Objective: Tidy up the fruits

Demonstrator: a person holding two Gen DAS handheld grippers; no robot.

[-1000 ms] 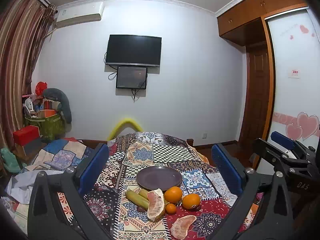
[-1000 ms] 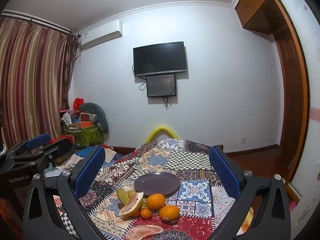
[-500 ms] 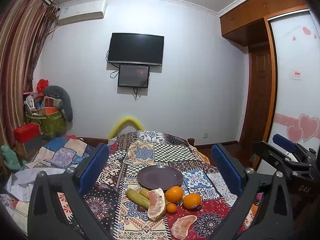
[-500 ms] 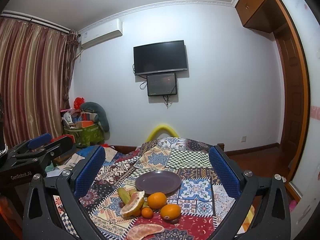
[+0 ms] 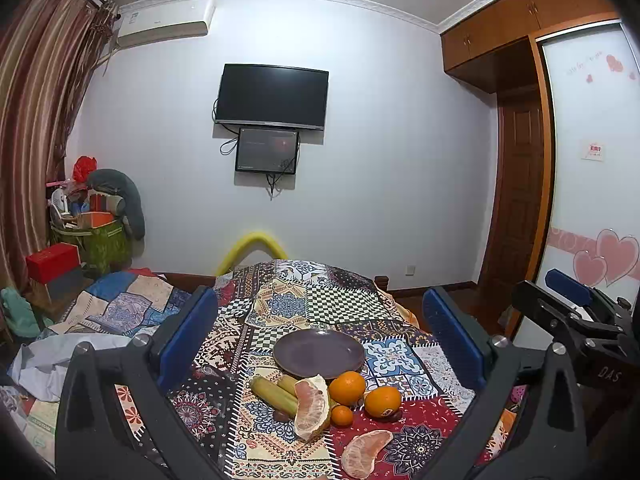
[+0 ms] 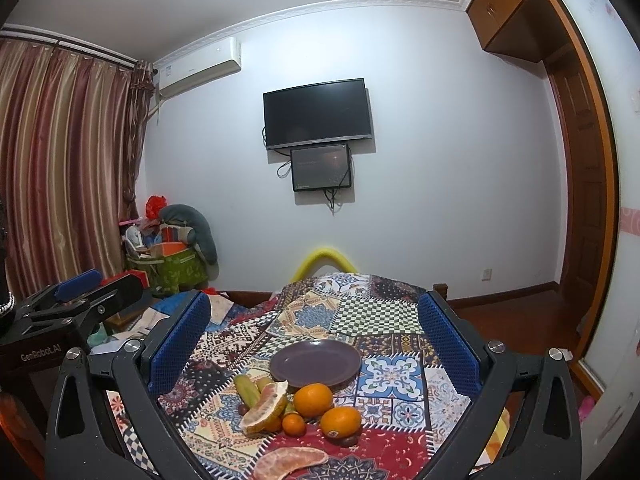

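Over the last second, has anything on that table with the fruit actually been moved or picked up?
Nothing was picked up or let go. Only the cameras drifted a little: in both views the room sits slightly differently in the frame. The left gripper and right gripper stay wide open and empty above the table. The purple plate is still bare, and the oranges, bananas and pomelo pieces lie where they were.

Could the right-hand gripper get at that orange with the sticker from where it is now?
Probably yes. The right gripper is open and holds nothing, and the stickered orange sits at the pile's right edge, with bare tablecloth beside it.
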